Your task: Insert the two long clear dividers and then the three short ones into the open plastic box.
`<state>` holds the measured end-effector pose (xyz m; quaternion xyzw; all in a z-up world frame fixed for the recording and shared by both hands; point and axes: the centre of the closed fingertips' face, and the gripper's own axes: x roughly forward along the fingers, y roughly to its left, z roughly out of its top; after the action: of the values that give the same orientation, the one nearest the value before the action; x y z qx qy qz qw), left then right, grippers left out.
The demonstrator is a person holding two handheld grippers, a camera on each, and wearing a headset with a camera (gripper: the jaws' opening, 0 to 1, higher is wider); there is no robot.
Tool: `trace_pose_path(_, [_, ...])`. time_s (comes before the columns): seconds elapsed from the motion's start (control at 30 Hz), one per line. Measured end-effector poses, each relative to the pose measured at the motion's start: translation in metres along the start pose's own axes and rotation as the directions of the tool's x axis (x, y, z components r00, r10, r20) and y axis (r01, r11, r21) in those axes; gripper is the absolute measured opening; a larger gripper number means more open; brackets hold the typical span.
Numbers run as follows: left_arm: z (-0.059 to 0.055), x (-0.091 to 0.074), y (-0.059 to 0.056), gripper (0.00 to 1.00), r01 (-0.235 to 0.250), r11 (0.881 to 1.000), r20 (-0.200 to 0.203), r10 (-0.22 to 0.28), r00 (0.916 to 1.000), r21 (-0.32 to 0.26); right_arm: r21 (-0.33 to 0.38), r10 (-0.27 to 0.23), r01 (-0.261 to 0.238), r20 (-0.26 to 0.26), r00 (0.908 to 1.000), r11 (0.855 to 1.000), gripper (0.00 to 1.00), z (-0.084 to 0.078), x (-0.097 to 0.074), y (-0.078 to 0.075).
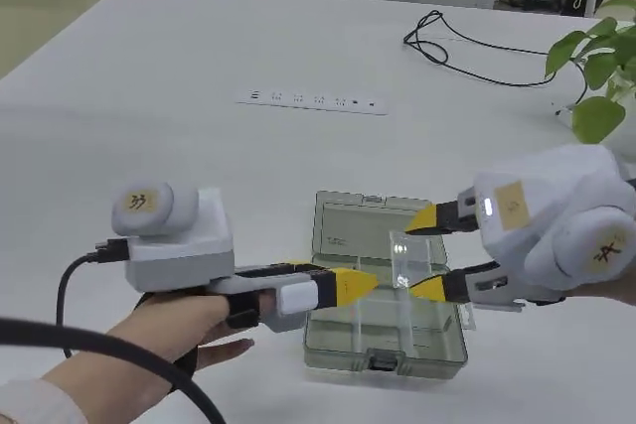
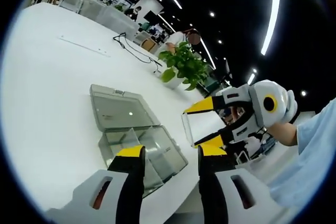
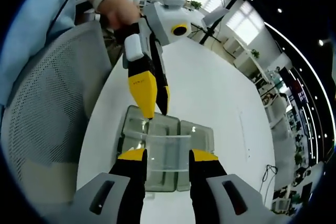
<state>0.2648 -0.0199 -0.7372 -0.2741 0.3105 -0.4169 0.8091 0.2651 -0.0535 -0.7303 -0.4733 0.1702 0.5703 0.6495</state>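
Grips a short, flat, clear plastic divider [image 1: 409, 263] between the jaws of the right gripper [image 1: 422, 255], just above the open translucent rectangular box [image 1: 386, 356]. Holds the jaws of the left gripper [image 1: 364, 285] parted and empty at the box's left rim, with clear partitions [image 1: 401, 317] upright inside.

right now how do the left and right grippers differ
The right gripper is shut on a clear divider; the left gripper is open and empty. In the head view the left gripper reaches over the open plastic box from the left, the right gripper from the right. Both have yellow-tipped jaws.
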Motion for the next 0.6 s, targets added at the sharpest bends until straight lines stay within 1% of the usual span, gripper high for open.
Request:
trace_pose_path(0.07, [0.001,0.003,-0.005,0.3,0.013,1.0,0.0,-0.013,0.9999,-0.017,-0.016,-0.006,0.006,-0.002,1.0,1.0,0.32,0.002,0.002,-0.001])
trace_pose_path(0.13, [0.001,0.007,-0.011,0.28,0.026,0.999,0.002,-0.026,0.9997,-0.031,-0.022,-0.002,0.002,-0.004,1.0,1.0,0.32,0.005,0.004,0.0])
trace_pose_path(0.23, [0.0,0.013,-0.015,0.22,0.029,0.999,-0.013,-0.029,0.9995,-0.043,-0.04,0.001,-0.001,-0.009,1.0,0.999,0.32,0.008,0.007,0.001])
trace_pose_path(0.33, [0.001,0.016,-0.016,0.16,0.037,0.998,-0.015,-0.038,0.9992,-0.06,-0.046,0.006,-0.006,-0.011,0.9999,0.999,0.32,0.009,0.008,0.002])
trace_pose_path(0.37, [0.0,0.016,-0.016,0.14,0.036,0.997,-0.018,-0.037,0.9991,-0.064,-0.044,0.007,-0.008,-0.011,0.9999,0.999,0.32,0.01,0.008,0.002])
trace_pose_path(0.47, [-0.002,0.018,-0.015,0.1,0.023,0.997,-0.029,-0.025,0.9993,-0.067,-0.046,0.006,-0.006,-0.01,0.9999,0.999,0.32,0.011,0.009,0.002])
trace_pose_path(0.6, [-0.002,0.019,-0.015,0.03,0.024,0.997,-0.026,-0.026,0.9993,-0.077,-0.044,0.009,-0.01,-0.012,0.9999,0.999,0.32,0.012,0.009,0.004])
